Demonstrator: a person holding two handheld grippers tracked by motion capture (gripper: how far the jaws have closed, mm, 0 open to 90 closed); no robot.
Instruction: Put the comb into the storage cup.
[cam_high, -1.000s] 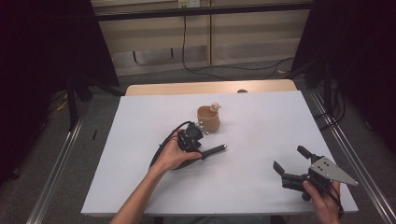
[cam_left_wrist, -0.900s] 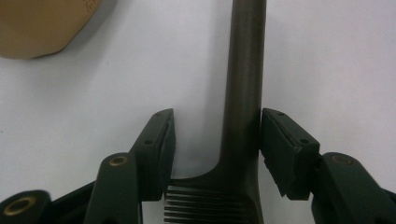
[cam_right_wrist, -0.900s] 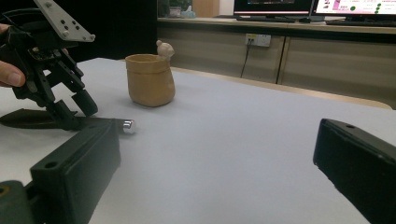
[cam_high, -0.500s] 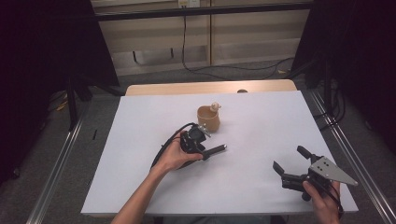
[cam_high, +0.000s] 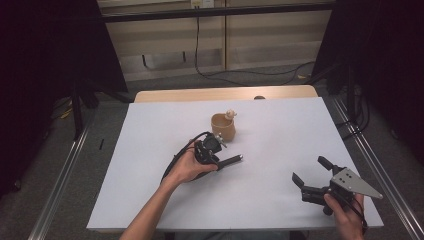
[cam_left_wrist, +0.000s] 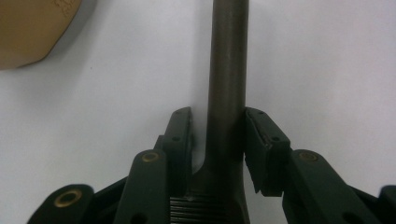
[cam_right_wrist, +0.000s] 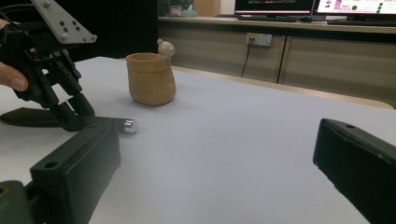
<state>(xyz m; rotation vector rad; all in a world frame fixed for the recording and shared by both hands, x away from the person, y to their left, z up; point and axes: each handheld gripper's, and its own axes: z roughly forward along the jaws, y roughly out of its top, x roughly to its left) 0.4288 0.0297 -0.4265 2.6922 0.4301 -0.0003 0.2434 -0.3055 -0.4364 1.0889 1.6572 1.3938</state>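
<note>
Now the left gripper (cam_high: 220, 156) straddles a dark tool handle (cam_left_wrist: 227, 84) lying on the white bench (cam_high: 280, 125), jaws just closing, a sliver still showing at one pad. The tan pot (cam_high: 223, 127) stands at twelve o'clock; the right gripper (cam_high: 311, 175) gapes empty.

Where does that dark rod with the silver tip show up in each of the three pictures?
High view: the dark rod lies mid-table, right of the left tool.
Left gripper view: it runs up the middle, between the jaws.
Right gripper view: left edge, silver tip visible.
Shared landmark: the tan cup, beside the rod.
</note>
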